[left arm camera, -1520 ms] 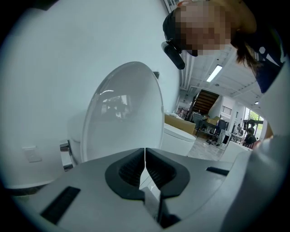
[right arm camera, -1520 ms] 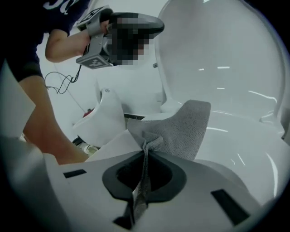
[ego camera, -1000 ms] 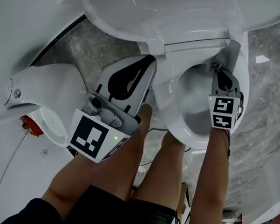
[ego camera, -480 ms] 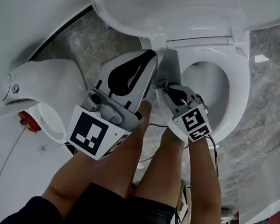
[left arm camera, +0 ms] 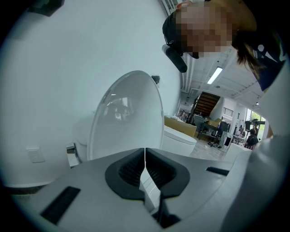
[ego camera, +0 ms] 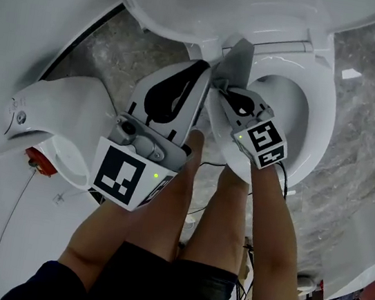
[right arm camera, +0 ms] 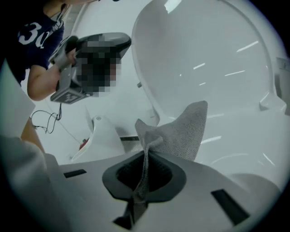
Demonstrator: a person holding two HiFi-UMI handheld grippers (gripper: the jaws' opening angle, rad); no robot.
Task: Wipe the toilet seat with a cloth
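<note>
The white toilet seat (ego camera: 320, 120) lies down around the bowl, with the lid (ego camera: 216, 7) raised behind it. My right gripper (ego camera: 223, 88) is shut on a grey cloth (ego camera: 238, 57), which sits at the seat's rear left by the hinge. In the right gripper view the cloth (right arm camera: 183, 131) fans up from the shut right gripper (right arm camera: 146, 159) against the lid (right arm camera: 208, 59). My left gripper (ego camera: 200, 71) hovers just left of the cloth. In its own view the left gripper (left arm camera: 145, 159) is shut and holds nothing, facing the upright lid (left arm camera: 127, 118).
Another white fixture (ego camera: 60, 113) with a red part (ego camera: 39, 162) stands at the left. Grey marble floor (ego camera: 367, 117) surrounds the toilet. The person's legs (ego camera: 224, 228) and thin cables (ego camera: 206, 175) are below the grippers. A second toilet (left arm camera: 179, 140) shows behind.
My right gripper has carried the cloth from the seat's right rear across to the left rear by the hinge. The left gripper has barely moved.
</note>
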